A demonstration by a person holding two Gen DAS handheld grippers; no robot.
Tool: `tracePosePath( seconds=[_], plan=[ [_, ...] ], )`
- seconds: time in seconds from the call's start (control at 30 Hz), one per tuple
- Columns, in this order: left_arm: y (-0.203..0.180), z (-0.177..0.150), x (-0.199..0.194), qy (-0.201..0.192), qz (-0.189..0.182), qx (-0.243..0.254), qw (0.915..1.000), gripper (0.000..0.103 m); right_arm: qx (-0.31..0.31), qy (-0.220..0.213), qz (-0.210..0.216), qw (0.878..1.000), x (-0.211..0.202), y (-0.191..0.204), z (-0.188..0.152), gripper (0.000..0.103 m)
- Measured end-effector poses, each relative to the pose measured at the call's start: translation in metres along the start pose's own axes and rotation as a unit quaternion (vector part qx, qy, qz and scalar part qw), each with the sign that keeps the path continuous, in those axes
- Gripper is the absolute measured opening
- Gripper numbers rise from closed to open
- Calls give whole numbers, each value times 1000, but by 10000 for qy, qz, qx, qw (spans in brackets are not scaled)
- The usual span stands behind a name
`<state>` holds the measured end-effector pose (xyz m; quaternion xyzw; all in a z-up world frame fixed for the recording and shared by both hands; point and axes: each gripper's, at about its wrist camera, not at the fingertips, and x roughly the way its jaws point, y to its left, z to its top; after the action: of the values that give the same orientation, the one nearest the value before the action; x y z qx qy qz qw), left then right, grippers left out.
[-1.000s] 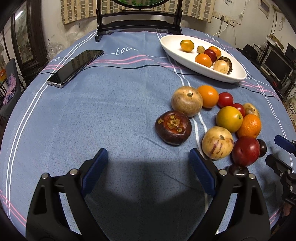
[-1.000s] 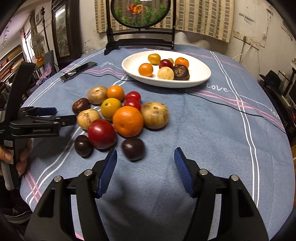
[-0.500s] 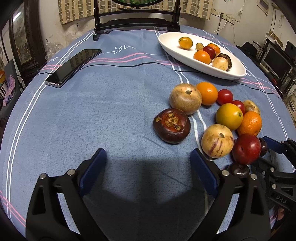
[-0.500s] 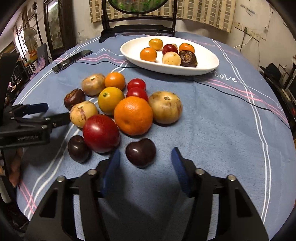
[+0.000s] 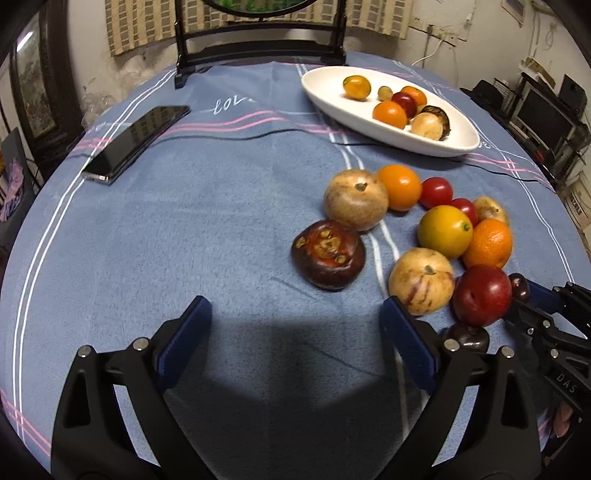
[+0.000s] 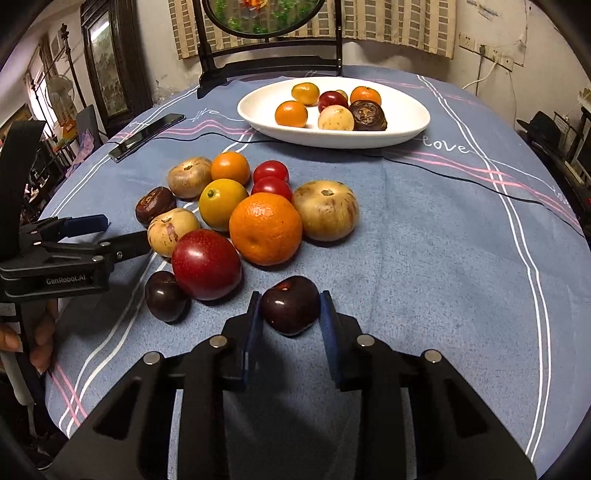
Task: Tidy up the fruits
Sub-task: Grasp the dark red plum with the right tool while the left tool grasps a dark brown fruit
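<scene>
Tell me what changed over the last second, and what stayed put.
The right gripper moved forward around the small dark purple plum lying nearest it and closed; its blue pads now press both sides of the plum, which rests on the blue tablecloth. The left gripper stayed open and in place. The loose fruit pile and the white oval dish are unmoved.

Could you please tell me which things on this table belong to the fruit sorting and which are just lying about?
Part of the job:
- dark plum, clamped in the right gripper
- loose fruit pile
- white dish holding sorted fruit
- left gripper, open

Just lying about:
- phone
- black cable
- framed screen
</scene>
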<state>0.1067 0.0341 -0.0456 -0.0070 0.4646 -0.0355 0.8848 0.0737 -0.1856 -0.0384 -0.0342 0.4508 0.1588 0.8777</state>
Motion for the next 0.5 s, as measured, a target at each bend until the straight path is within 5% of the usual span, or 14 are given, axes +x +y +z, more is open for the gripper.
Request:
tracePosePath(
  seconds=[0.33, 0.5],
  plan=[
    [-11, 25, 9, -166, 384, 402, 9983, 94, 145, -48, 84, 9998, -8, -17, -4, 31],
    [-8, 29, 12, -88, 37, 276, 9996, 59, 180, -29, 108, 9998, -7, -19, -5, 31]
  ],
)
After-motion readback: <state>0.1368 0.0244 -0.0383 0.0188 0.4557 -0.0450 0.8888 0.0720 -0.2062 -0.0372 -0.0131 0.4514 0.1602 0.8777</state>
